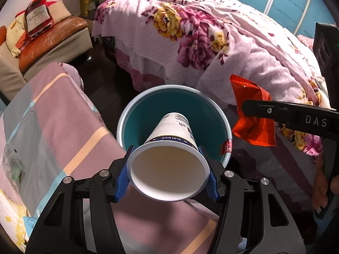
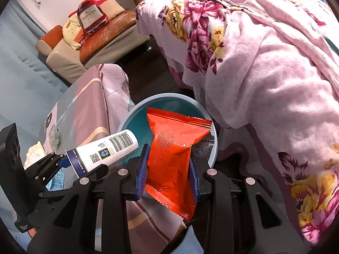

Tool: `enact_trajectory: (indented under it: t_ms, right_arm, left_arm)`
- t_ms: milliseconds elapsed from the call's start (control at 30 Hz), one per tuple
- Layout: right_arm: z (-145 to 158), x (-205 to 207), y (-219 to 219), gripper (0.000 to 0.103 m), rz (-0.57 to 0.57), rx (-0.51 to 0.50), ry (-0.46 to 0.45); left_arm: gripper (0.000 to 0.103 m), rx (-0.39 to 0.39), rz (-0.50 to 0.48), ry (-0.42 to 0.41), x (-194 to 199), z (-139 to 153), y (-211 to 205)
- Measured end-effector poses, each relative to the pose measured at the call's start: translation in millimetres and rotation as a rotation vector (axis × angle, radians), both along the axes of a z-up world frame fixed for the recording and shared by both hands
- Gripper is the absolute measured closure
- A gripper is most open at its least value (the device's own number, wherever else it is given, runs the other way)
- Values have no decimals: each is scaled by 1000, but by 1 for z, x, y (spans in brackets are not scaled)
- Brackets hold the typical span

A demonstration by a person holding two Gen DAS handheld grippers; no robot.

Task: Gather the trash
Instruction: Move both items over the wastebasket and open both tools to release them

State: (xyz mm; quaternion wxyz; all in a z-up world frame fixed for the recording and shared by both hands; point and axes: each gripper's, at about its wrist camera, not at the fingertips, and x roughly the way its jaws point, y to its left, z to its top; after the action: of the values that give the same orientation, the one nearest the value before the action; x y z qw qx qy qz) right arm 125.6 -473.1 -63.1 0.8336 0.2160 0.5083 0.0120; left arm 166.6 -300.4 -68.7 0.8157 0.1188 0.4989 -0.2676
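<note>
Both grippers loaded over bin [image 1: 224, 124]: cup's [image 1: 169, 165] seemingly empty inside, wrapper's [image 2: 169, 165] face.

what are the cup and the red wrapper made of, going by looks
Cup: likely paper, matte white inside, rolled rim, printed barcode on the outside. Red wrapper: glossy plastic or foil film, judging by its sharp creases, shine and crimped serrated ends.

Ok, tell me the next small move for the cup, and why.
Probably open the left gripper: it holds the paper cup base-first right over the teal bin, so the cup should drop in. The right gripper holds the red wrapper over the bin too.
</note>
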Motion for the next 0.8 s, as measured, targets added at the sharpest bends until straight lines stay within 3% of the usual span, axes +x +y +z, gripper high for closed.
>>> enact_trajectory:
  t_ms: [233, 333, 400, 800]
  right_arm:
    - [-5, 4, -4, 71, -10, -6, 18]
    - [-7, 5, -4, 71, -11, -8, 26]
    - [-8, 7, -3, 71, -10, -8, 32]
    - [-6, 12, 12, 70, 14, -28, 42]
  left_arm:
    - [41, -5, -10, 23, 6, -10, -8]
    - [23, -3, 2, 20, 7, -10, -6]
    - [17, -3, 11, 4, 7, -8, -4]
    - [12, -10, 89, 20, 5, -4, 33]
